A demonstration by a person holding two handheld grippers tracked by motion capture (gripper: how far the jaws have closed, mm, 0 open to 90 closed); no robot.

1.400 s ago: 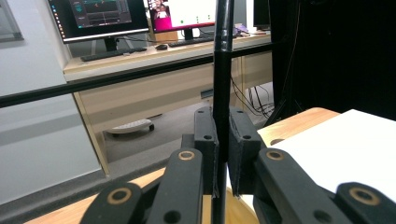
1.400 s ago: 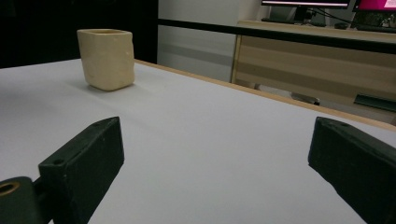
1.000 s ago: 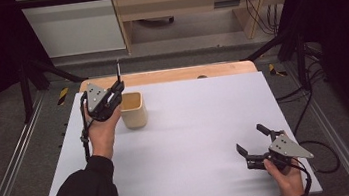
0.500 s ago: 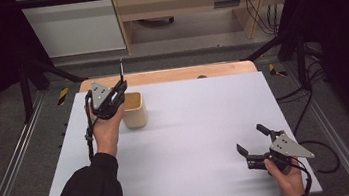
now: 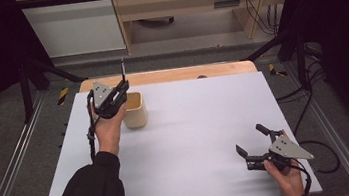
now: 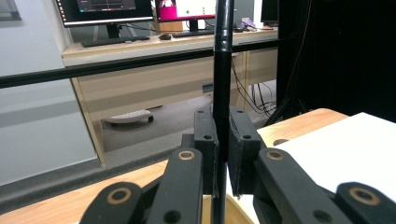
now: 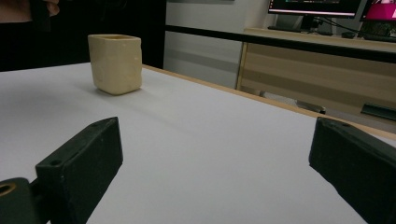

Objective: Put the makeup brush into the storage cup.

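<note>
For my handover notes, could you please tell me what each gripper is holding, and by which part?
The left gripper pinches a thin black rod partway along its upright shaft, above the beige cup. The right gripper is open, holding nothing.

No text, label, brand, number or sign can be read anywhere in these views. The monitors (image 6: 105, 9) on the desk (image 6: 154, 44) behind the worktop show lit windows in the left gripper view, and more screens (image 7: 322, 7) glow in the right gripper view, but whatever they carry is too small and blurred to make out.
</note>
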